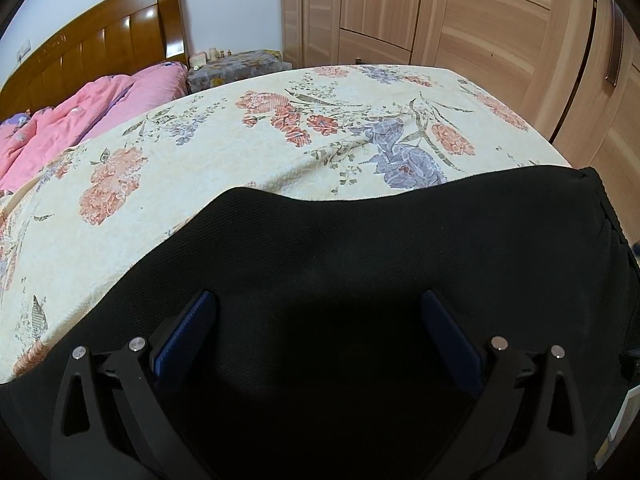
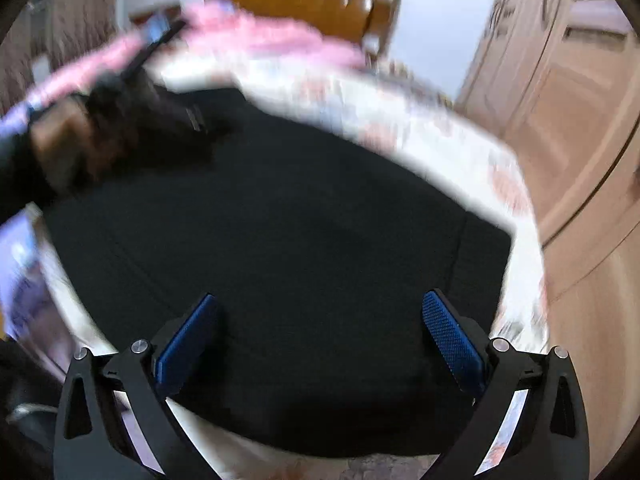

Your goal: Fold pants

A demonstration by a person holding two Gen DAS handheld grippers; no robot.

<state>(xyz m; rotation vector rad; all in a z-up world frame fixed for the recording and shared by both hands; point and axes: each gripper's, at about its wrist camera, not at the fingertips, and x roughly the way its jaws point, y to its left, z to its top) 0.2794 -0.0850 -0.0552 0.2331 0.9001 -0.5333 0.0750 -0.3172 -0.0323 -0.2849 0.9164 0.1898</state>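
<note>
Black pants [image 1: 360, 264] lie spread on a floral bedspread [image 1: 248, 148]. In the left wrist view my left gripper [image 1: 318, 300] is open just above the black cloth, holding nothing. In the right wrist view, which is motion-blurred, the pants [image 2: 280, 216] fill the middle and my right gripper [image 2: 320, 304] is open above them, empty. The left gripper [image 2: 160, 36] and the hand holding it show at the upper left of that view, over the far part of the pants.
A pink quilt [image 1: 68, 124] lies by the wooden headboard [image 1: 96, 48]. A nightstand [image 1: 240, 66] with small items stands beyond the bed. Wooden wardrobe doors [image 1: 480, 20] line the right side. The bed edge runs close on the right.
</note>
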